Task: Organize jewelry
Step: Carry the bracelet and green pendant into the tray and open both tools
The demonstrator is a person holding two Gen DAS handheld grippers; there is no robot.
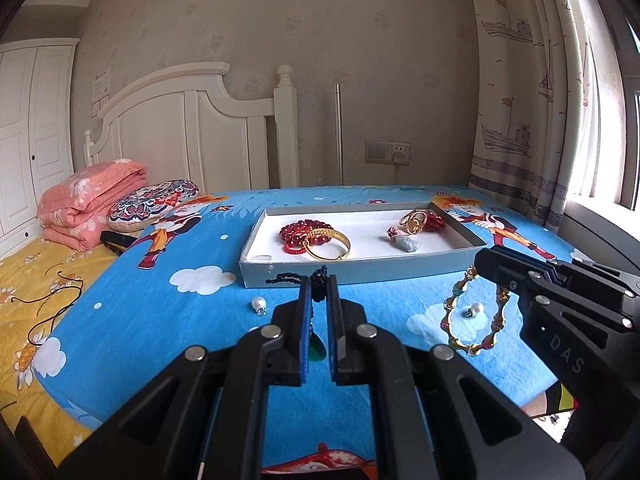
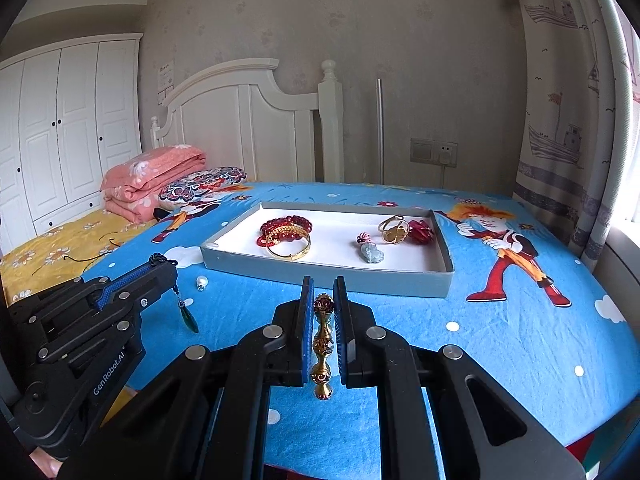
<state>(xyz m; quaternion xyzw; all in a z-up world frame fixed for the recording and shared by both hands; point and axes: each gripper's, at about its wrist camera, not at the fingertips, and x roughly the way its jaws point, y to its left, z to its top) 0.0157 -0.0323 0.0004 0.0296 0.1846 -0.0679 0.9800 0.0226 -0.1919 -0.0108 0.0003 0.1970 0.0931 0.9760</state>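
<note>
My left gripper is shut on a black cord necklace; its green pendant dangles below the fingers. The right wrist view shows the same left gripper at the left, with the green pendant hanging free above the bed. My right gripper is shut on a gold bracelet with red beads. In the left wrist view that bracelet hangs as a loop from the right gripper. Just beyond both grippers lies a grey tray with a white lining.
In the tray lie a red bead bracelet, a gold bangle, a jade pendant, a gold ring and a red ornament. Two pearl earrings rest on the blue sheet. Folded pink quilt far left.
</note>
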